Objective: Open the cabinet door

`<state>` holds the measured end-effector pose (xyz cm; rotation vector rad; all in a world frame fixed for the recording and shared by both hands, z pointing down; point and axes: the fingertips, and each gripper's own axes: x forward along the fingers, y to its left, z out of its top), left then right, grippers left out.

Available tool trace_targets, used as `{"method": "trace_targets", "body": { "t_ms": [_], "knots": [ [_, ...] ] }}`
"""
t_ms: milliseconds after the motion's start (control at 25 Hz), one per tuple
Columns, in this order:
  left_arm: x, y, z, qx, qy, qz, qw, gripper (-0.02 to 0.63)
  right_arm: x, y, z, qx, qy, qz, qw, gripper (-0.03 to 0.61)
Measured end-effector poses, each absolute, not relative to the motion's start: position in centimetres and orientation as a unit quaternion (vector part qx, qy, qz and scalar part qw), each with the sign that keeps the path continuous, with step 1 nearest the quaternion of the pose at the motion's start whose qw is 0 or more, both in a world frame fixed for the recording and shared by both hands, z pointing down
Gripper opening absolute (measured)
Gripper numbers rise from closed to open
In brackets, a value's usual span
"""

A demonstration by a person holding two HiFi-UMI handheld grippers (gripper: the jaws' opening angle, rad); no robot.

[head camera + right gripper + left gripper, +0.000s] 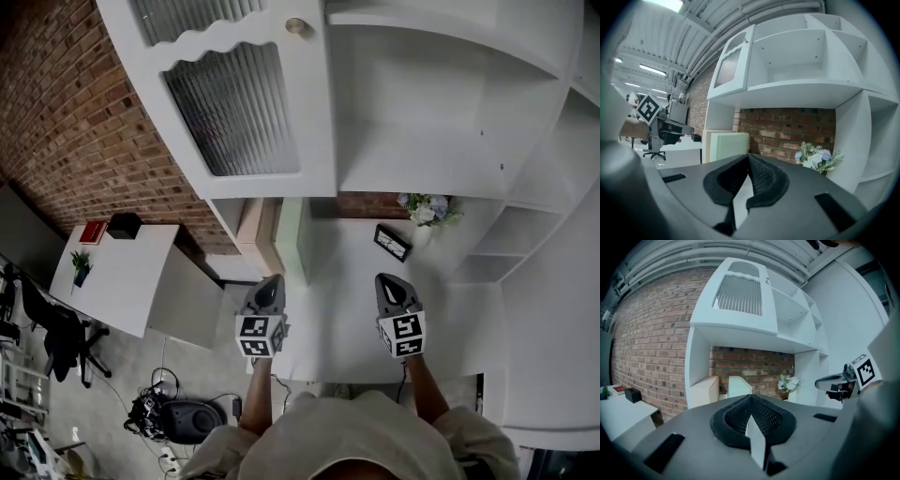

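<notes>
The white cabinet door (244, 103) with ribbed glass and a small round knob (298, 26) hangs at the upper left of the cabinet. It also shows in the left gripper view as the door (739, 294) and in the right gripper view as the door (733, 61). Whether it stands ajar I cannot tell. My left gripper (270, 279) and right gripper (389, 278) float side by side well below it, over the white counter (347, 281). Both are shut and hold nothing. The left gripper (750, 397) and right gripper (749, 157) point roughly level toward the brick back wall.
Open white shelves (441, 112) fill the cabinet right of the door. A vase of flowers (427, 208) and a small dark frame (392, 242) stand on the counter. Pale boards (291, 234) lean in the niche. A white desk (122, 272) and an office chair (61, 342) are at left.
</notes>
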<state>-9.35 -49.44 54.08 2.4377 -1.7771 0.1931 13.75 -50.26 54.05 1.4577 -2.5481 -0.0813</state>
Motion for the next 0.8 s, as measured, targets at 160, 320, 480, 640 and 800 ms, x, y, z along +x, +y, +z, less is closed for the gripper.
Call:
{"method": "trace_targets", "body": {
  "t_ms": [160, 320, 480, 640, 800],
  "knots": [
    [-9.6, -49.6, 54.5, 0.809, -0.581, 0.063, 0.064, 0.026, 12.9, -50.5, 53.2, 0.492, -0.864, -0.037, 0.104, 0.014],
    [-10.9, -49.8, 54.4, 0.814, -0.574, 0.063, 0.064, 0.026, 11.0, -51.1, 51.6, 0.487, -0.867, -0.049, 0.097, 0.042],
    [-11.6, -49.8, 53.8, 0.818, -0.570, 0.060, 0.061, 0.026, 9.3, -51.6, 48.8, 0.472, -0.875, -0.067, 0.079, 0.131],
    [-12.1, -49.9, 53.5, 0.821, -0.565, 0.058, 0.058, 0.026, 8.0, -52.3, 45.0, 0.463, -0.879, -0.097, 0.057, 0.190],
    [-12.2, -49.7, 53.5, 0.824, -0.561, 0.056, 0.058, 0.026, 7.0, -52.6, 41.1, 0.456, -0.880, -0.128, 0.034, 0.210]
  ]
}}
